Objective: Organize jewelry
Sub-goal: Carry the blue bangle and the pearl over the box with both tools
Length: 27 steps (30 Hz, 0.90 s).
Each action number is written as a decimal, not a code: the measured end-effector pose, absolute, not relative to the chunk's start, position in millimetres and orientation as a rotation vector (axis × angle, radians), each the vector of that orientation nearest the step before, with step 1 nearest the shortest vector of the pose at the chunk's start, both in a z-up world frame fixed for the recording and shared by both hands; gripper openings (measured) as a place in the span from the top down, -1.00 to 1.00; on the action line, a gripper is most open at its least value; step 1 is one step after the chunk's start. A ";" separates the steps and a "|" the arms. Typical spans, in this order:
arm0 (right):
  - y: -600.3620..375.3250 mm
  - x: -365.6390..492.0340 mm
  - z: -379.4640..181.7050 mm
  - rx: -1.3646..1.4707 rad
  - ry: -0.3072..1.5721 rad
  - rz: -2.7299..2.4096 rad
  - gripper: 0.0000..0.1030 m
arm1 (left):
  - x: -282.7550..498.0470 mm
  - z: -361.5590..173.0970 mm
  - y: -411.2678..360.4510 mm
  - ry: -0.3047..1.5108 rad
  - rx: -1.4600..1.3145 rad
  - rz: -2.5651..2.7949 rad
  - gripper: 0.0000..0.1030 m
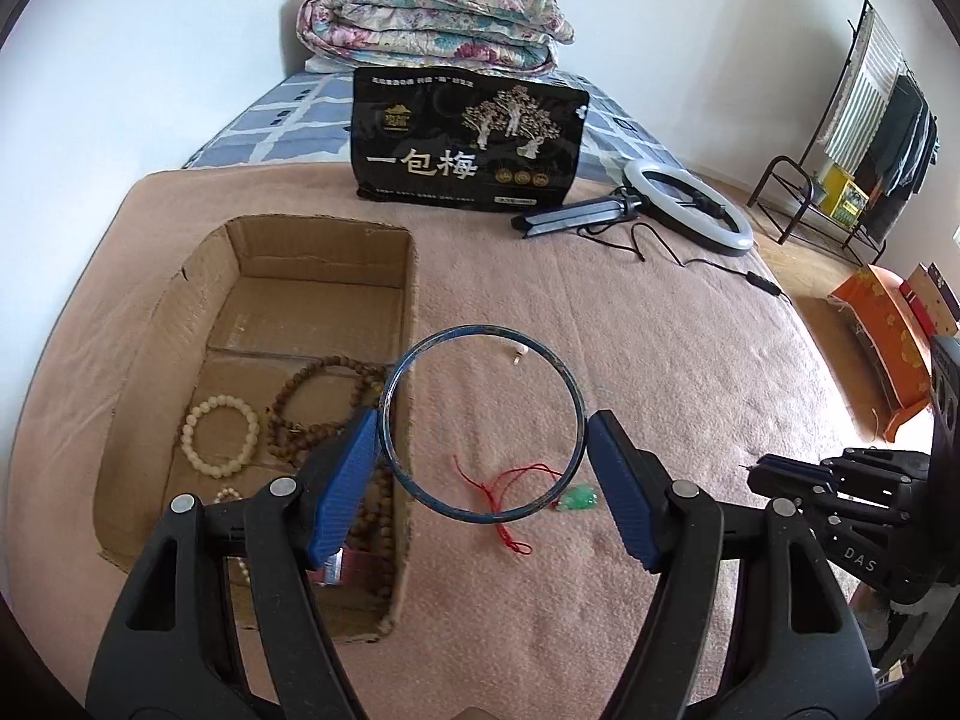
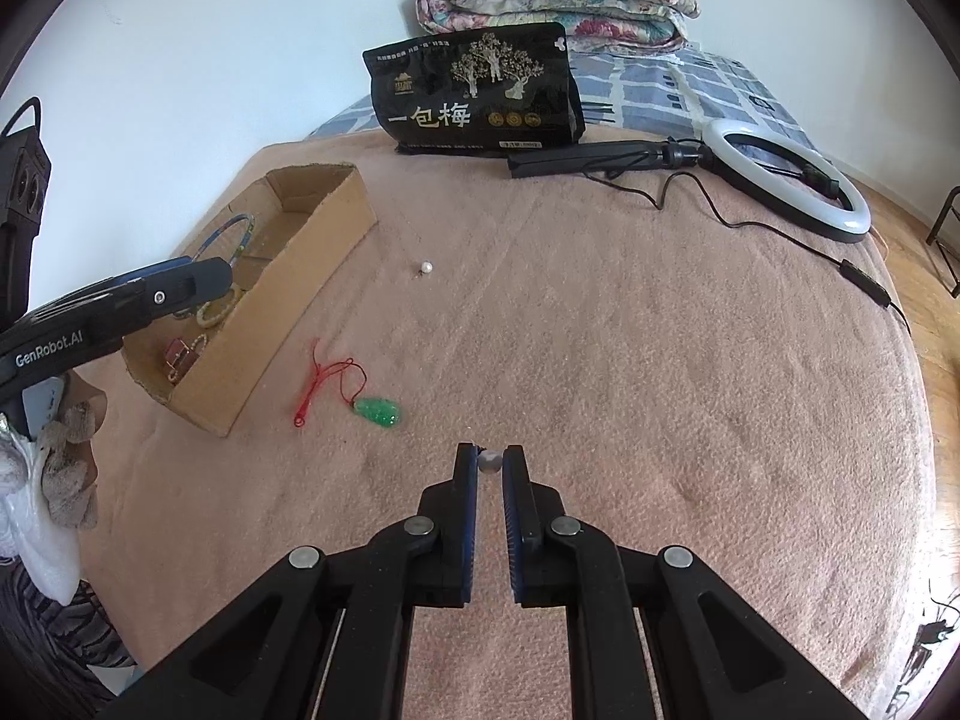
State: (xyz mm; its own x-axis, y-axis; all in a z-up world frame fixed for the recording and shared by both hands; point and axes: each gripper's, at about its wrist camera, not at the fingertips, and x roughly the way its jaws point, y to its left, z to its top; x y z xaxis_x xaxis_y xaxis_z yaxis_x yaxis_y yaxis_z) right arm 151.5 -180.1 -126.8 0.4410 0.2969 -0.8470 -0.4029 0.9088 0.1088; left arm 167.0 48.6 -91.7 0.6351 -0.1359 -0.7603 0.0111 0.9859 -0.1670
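My left gripper (image 1: 483, 420) is shut on a thin dark blue bangle (image 1: 480, 327), pads pressing its two sides, held over the right wall of a cardboard box (image 1: 414, 276). Inside the box lie a white bead bracelet (image 1: 221, 435) and brown bead strands (image 1: 312, 402). My right gripper (image 2: 490, 456) is shut on a small pearl bead (image 2: 490, 462) just above the pink blanket. A green pendant on a red cord (image 2: 377, 411) and another small pearl (image 2: 426, 267) lie on the blanket beside the box (image 2: 288, 300). The right wrist view shows the left gripper (image 2: 180, 282) with the bangle (image 2: 231, 228) at the box.
A black snack bag (image 1: 468, 138) stands at the back of the pink blanket, with a ring light (image 1: 690, 204) and its cable to the right. A folded floral quilt (image 1: 432, 18) lies behind. The bed's right edge drops to a wooden floor with an orange bag (image 1: 882, 324).
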 end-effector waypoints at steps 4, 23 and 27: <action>-170.4 149.7 -120.4 -0.120 1.011 0.451 0.88 | 170.5 -86.7 72.0 0.863 -0.162 -0.049 -0.41; -83.5 146.1 -99.5 -0.157 0.953 0.596 0.88 | 203.1 -91.4 154.8 0.879 -0.225 0.014 -0.41; -61.1 151.8 -95.1 -0.163 0.937 0.622 0.88 | 211.2 -94.5 164.5 0.886 -0.226 0.020 -0.41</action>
State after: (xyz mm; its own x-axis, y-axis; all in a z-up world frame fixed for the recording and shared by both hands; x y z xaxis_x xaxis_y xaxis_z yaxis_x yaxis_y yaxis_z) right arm 151.8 -61.1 -95.1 0.4324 0.4281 -0.7936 -0.5648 0.8146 0.1317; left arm 211.2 164.5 -94.5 0.6339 -0.0765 -0.7697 -0.1106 0.9759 -0.1880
